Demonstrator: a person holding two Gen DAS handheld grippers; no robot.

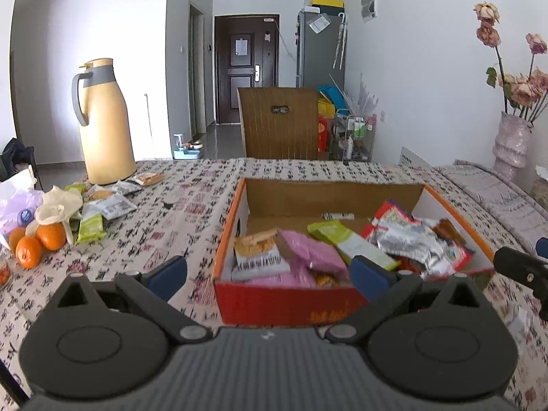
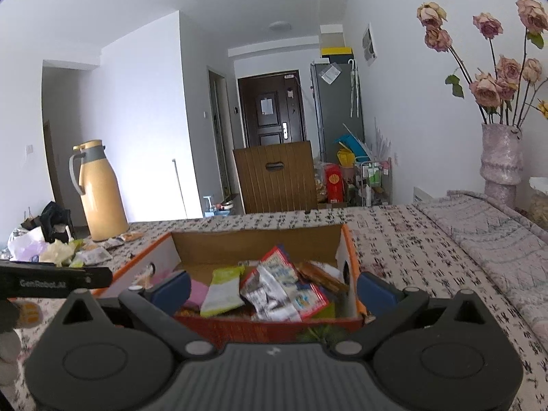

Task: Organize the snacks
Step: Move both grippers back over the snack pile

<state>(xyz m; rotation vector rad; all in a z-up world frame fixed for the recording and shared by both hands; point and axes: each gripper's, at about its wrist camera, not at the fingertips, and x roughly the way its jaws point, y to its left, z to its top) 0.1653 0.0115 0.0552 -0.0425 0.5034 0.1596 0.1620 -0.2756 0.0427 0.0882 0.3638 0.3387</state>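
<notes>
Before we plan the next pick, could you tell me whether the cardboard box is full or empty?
Partly full: the cardboard box holds a loose pile of snack packets, its far end bare.

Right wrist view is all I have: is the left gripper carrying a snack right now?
Observer: No. The left gripper is open, with nothing between its blue-padded fingers.
Operator: Any snacks outside the box on that side?
Observer: Yes. A green snack packet lies on the patterned tablecloth, beside three oranges.
Operator: What is in the box's near left corner? It is hidden from me.
Observer: A white and orange packet with a barcode, next to a pink packet, inside the orange-rimmed cardboard box.
</notes>
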